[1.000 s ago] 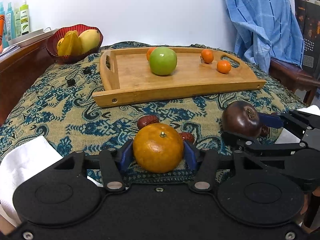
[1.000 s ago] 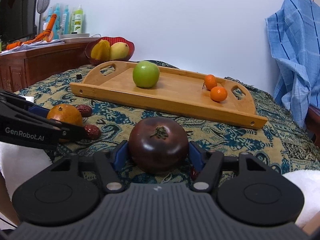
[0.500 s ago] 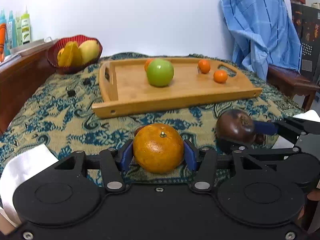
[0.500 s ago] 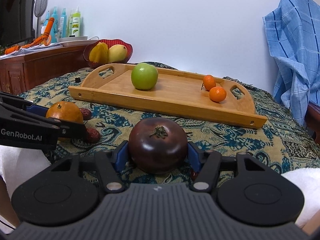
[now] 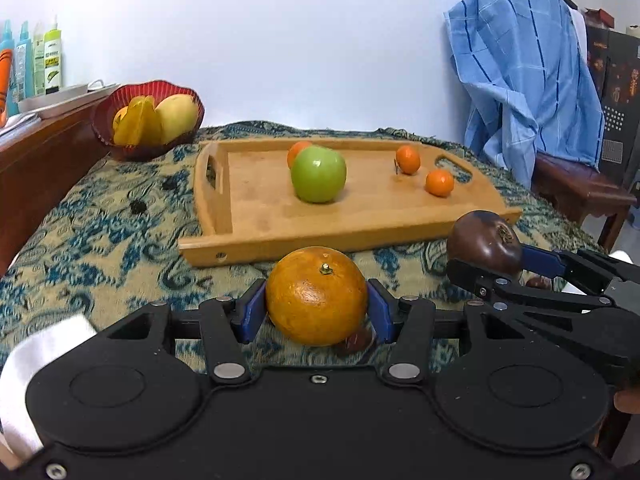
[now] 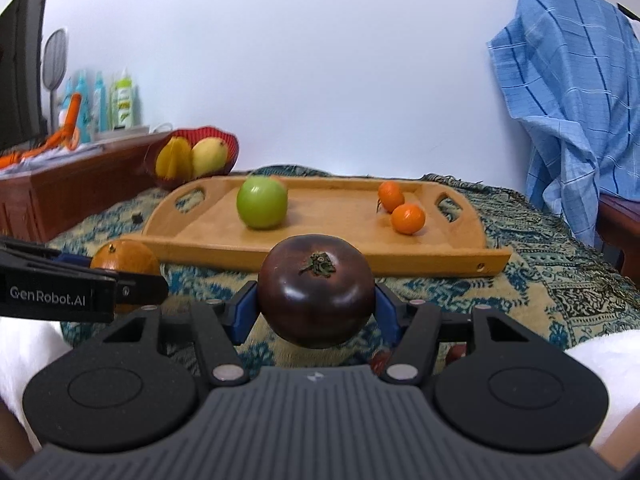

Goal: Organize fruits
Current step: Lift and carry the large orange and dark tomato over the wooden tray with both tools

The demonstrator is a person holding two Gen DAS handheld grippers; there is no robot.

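Patterned blue-and-tan cloth (image 5: 100, 232) covers the counter in the left wrist view, under a white wall. The left claw (image 5: 316, 310) grips an orange (image 5: 316, 295) just before the wooden tray (image 5: 260, 216), which holds a green apple (image 5: 318, 174) and small tangerines (image 5: 439, 182).

From the right wrist view, the right claw (image 6: 316, 312) clamps a dark purple fruit (image 6: 316, 290); a red fruit bowl (image 6: 224, 140) sits behind the tray, a blue checked cloth (image 6: 568, 80) hangs at right.
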